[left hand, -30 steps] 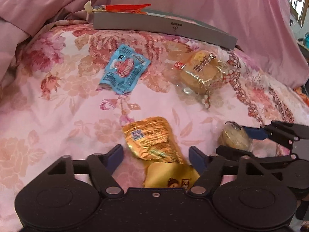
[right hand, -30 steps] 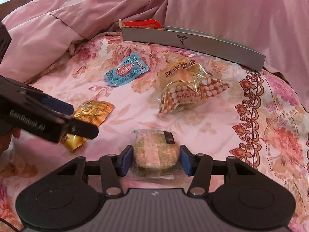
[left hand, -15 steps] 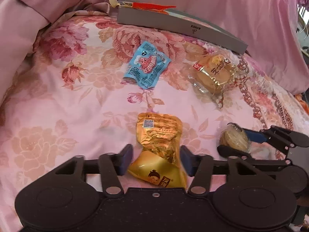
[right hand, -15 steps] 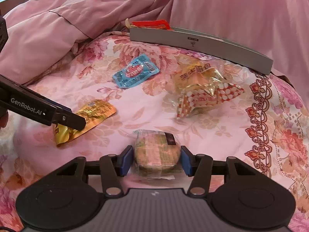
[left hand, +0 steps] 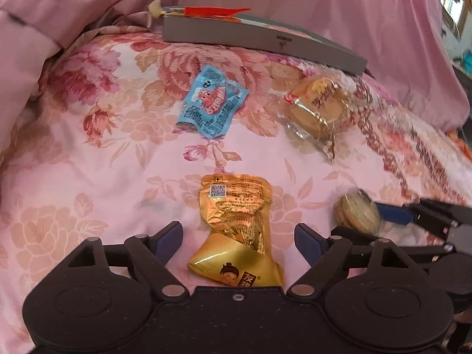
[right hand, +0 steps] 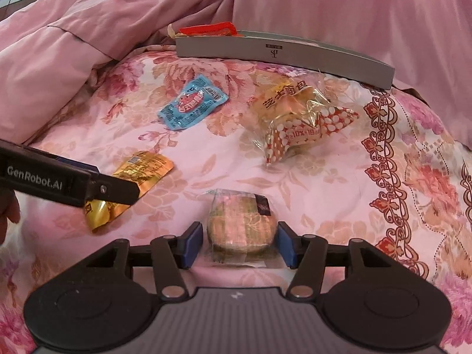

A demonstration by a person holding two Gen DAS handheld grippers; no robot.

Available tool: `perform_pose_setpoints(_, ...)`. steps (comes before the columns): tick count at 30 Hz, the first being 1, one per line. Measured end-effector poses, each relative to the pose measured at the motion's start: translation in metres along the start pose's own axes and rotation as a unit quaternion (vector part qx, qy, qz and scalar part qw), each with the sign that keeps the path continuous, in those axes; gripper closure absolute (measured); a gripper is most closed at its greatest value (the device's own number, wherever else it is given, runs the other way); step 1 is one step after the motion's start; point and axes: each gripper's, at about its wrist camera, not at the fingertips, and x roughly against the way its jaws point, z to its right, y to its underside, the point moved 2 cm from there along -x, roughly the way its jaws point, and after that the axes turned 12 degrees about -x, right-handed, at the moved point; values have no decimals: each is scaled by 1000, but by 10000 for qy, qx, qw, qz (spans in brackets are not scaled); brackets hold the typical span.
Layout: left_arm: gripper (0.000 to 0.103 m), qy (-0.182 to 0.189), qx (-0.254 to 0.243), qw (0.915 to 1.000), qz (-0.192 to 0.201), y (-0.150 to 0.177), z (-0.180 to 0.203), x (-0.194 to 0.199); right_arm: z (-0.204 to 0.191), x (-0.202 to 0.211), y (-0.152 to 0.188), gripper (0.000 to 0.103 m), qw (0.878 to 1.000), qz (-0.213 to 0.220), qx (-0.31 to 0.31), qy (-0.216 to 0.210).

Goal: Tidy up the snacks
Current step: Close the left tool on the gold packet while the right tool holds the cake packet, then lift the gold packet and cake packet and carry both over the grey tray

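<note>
A crumpled gold snack packet (left hand: 236, 230) lies on the flowered bedspread between the fingers of my left gripper (left hand: 237, 231). Its jaws are opening wide and the pads stand clear of the packet on both sides. In the right wrist view the same packet (right hand: 138, 177) lies partly under the left gripper's finger (right hand: 112, 188). A round cake in clear wrap (right hand: 242, 227) rests on the bed between the blue pads of my right gripper (right hand: 240, 243). These jaws are opening too, with a thin gap at the left pad. The cake (left hand: 358, 214) also appears at the right of the left wrist view.
A blue packet (left hand: 212, 101) and a bagged bread (left hand: 318, 109) lie farther back on the bedspread. Behind them stands a flat grey box (right hand: 280, 50) with a red wrapper (right hand: 206, 29) in it. Pink quilt folds (right hand: 73, 44) rise at the left and back.
The left jaws first narrowed around the gold packet, then spread wide apart. The right jaws widened a little around the wrapped cake. Both views have shifted slightly to the left.
</note>
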Motion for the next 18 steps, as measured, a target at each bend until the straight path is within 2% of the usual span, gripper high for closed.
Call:
perform_pose_setpoints(6,30,-440,-840,9954,-143,4,16,-5,-2,0,2,41,10000,45,22,-58)
perform_pose_setpoints(11,45,-395,-890,9952,-132,3,19,-4,-2,-1,3,40,9999,51,75,-64)
perform_pose_setpoints(14,50,-390,-885,9952,-133,4,21,-4,-3,-3,1,39,9998,58,147,-87)
perform_pose_setpoints(18,51,-344,-727,9966,-185,4,19,-1,-5,-7,-3,37,9996,65,235,-131)
